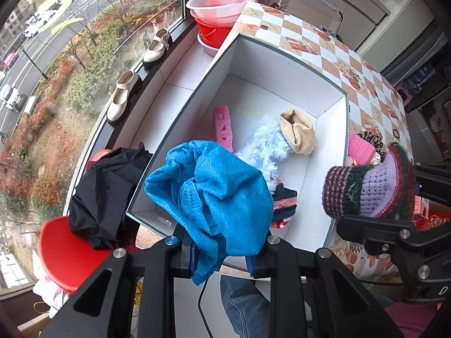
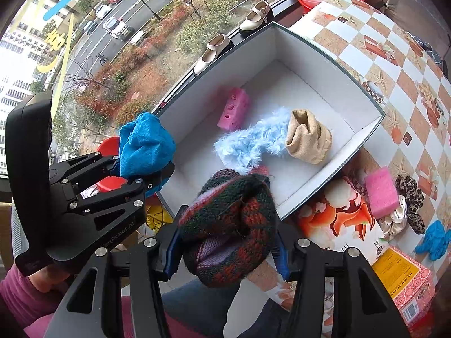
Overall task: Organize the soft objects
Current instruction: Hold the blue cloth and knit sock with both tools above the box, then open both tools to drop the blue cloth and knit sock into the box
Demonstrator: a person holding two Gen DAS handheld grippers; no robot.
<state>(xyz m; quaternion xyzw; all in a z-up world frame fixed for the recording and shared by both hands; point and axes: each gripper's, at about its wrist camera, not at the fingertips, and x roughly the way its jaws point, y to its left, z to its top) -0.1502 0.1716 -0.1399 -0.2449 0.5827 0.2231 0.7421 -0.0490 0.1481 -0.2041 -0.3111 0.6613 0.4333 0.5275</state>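
A white box [image 1: 335, 129] [image 2: 324, 56] lies on the patterned table, holding a pink sponge [image 1: 223, 128] [image 2: 235, 108], a fluffy light-blue piece [image 1: 267, 143] [image 2: 248, 143] and a beige sock [image 1: 298, 135] [image 2: 308, 138]. My left gripper [image 1: 222, 253] [image 2: 141, 169] is shut on a crumpled blue cloth [image 1: 214, 194] [image 2: 143, 143] over the box's near left corner. My right gripper [image 2: 225, 249] [image 1: 394, 197] is shut on a striped knitted piece [image 2: 231, 225] [image 1: 366, 191] above the box's near edge. A dark striped item [image 1: 284, 200] lies half hidden under the blue cloth.
Outside the box on the table lie another pink sponge [image 2: 382, 191], a leopard scrunchie [image 2: 411, 197], a blue glove [image 2: 435, 239] and a printed carton [image 2: 400, 281]. Shoes [image 1: 124, 98] stand on the window sill; a black garment [image 1: 104, 191] lies on a red stool [image 1: 64, 253]. Red basins [image 1: 220, 8] stand behind.
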